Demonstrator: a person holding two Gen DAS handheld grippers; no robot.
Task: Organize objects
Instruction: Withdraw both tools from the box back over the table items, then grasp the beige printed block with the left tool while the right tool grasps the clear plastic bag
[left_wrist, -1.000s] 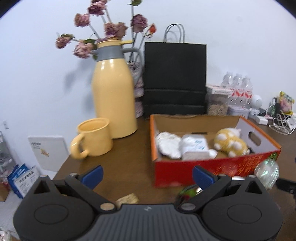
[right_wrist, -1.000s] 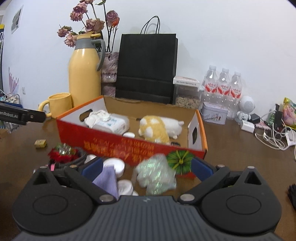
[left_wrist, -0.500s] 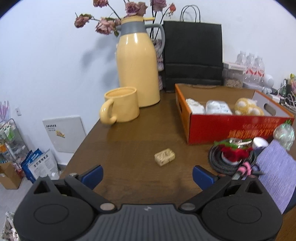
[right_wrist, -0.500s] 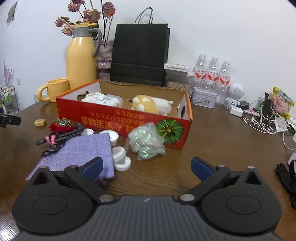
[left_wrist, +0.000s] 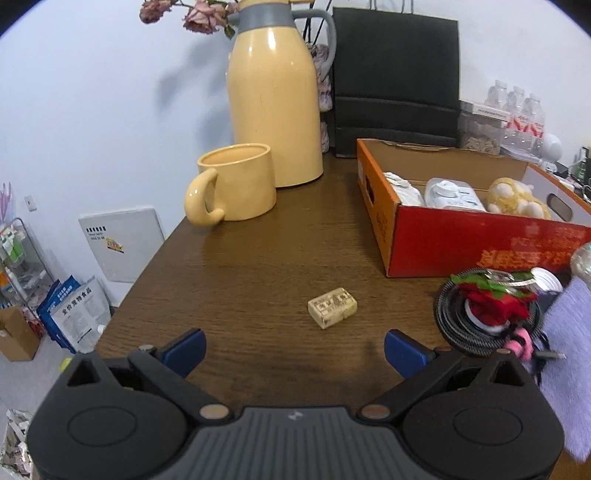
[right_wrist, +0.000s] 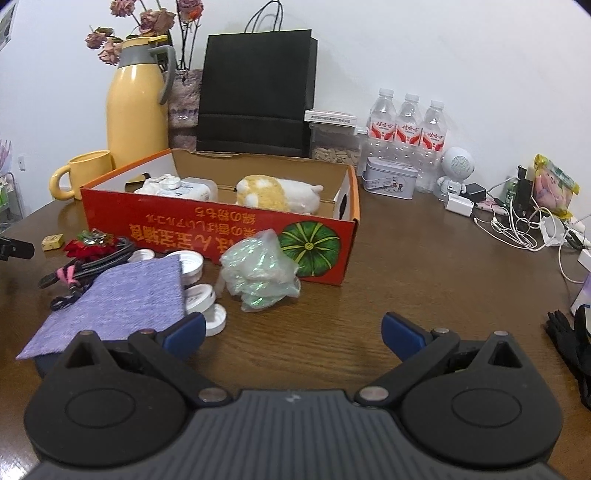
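my left gripper (left_wrist: 294, 349) released – wrapped cube (left_wrist: 332, 307) at 12 | my right gripper (right_wrist: 293, 332) released – purple cloth (right_wrist: 114, 295) at 10

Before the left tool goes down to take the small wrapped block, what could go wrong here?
1. The small wrapped block lies flat and low on the table; the open left tool may scrape the wood or push it away.
2. The coiled black cable lies close on the right, so a finger could snag it.
3. The yellow mug stands near the table edge; a wide swing might knock it.
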